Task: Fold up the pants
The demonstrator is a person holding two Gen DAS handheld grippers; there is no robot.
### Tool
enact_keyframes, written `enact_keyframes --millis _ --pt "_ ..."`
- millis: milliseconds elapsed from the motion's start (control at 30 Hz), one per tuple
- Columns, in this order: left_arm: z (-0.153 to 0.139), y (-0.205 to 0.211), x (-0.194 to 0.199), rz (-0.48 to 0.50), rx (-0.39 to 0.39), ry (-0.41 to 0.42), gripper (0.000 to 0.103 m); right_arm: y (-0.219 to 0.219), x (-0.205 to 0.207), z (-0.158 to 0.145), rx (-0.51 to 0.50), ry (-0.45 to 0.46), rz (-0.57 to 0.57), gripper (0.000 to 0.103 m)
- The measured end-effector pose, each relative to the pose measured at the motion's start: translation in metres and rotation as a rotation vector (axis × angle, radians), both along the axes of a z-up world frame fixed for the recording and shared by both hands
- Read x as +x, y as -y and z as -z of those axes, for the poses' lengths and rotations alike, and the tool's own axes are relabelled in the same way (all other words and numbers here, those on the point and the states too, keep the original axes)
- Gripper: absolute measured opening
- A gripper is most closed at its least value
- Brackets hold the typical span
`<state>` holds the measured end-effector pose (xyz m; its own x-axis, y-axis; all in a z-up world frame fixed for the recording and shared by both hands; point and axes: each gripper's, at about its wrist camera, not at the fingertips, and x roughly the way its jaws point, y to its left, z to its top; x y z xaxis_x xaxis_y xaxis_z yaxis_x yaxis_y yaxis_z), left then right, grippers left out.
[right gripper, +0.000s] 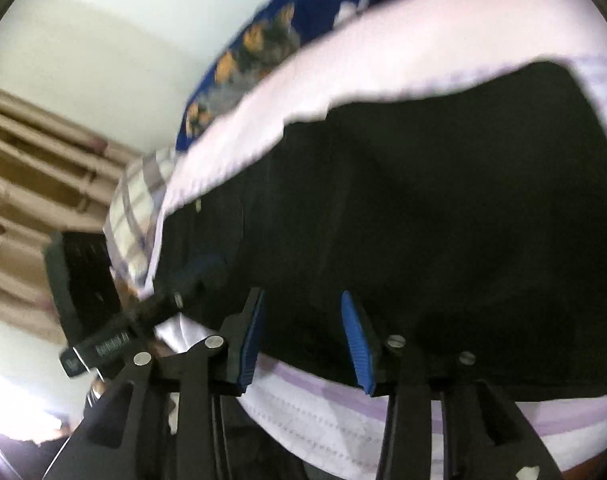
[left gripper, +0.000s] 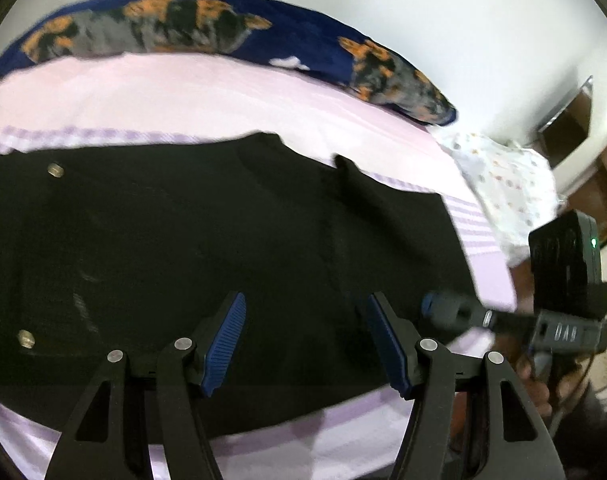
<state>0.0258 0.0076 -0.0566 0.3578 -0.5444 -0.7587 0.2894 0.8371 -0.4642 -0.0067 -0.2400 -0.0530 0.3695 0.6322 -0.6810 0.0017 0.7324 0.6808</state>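
- The black pants (left gripper: 207,256) are spread flat on a pale pink sheet (left gripper: 191,96) — two metal buttons (left gripper: 55,169) are seen at their left end.
- The left gripper (left gripper: 305,340) is held above the pants, jaws well apart, nothing between the blue pads (left gripper: 223,344).
- The right gripper (right gripper: 301,340) is poised over the pants' near edge — jaws partly apart, nothing gripped.
- A dark blue patterned blanket (left gripper: 303,44) is laid along the far side.
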Motion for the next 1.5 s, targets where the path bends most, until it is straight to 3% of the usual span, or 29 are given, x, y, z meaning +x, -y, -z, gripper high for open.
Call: enact_keyframes --millis 233,367,533,833,900,967,1000,1100,1233,1400,1500 --pt "0.017 0.018 0.006 0.085 -0.151 -0.194 0.064 0.054 -0.016 -0.007 0.071 0.048 0.282 0.046" --pt "0.030 0.029 0.016 0.088 -0.208 -0.318 0.064 0.068 -0.019 0.002 0.090 0.022 0.339 0.046" --pt "0.044 0.036 0.025 0.064 -0.212 -0.420 0.063 0.074 -0.019 0.008 0.101 0.008 0.347 0.046" --pt "0.044 0.055 0.021 0.096 -0.198 -0.443 0.061 0.075 -0.017 0.010 0.112 0.002 0.359 0.046" --pt "0.044 0.058 0.020 0.092 -0.197 -0.447 0.029 0.075 -0.017 0.010 0.113 0.001 0.360 0.046" --pt "0.048 0.063 0.020 0.096 -0.188 -0.470 0.013 0.075 -0.017 0.010 0.111 0.001 0.361 0.046" --pt "0.048 0.062 0.019 0.096 -0.183 -0.462 0.010 0.076 -0.017 0.010 0.111 0.001 0.362 0.046" --pt "0.031 0.071 0.012 0.115 -0.140 -0.377 0.007 0.078 -0.017 0.012 0.106 -0.010 0.374 0.046" --pt "0.004 0.069 -0.001 0.138 -0.147 -0.316 0.007 0.082 -0.018 0.015 0.101 -0.024 0.393 0.046" --pt "0.026 0.060 -0.006 0.112 -0.085 -0.371 0.007 0.080 -0.016 0.018 0.083 -0.044 0.395 0.046" --pt "0.042 0.056 0.000 0.078 -0.125 -0.421 0.007 0.079 -0.016 0.020 0.058 -0.058 0.390 0.046"
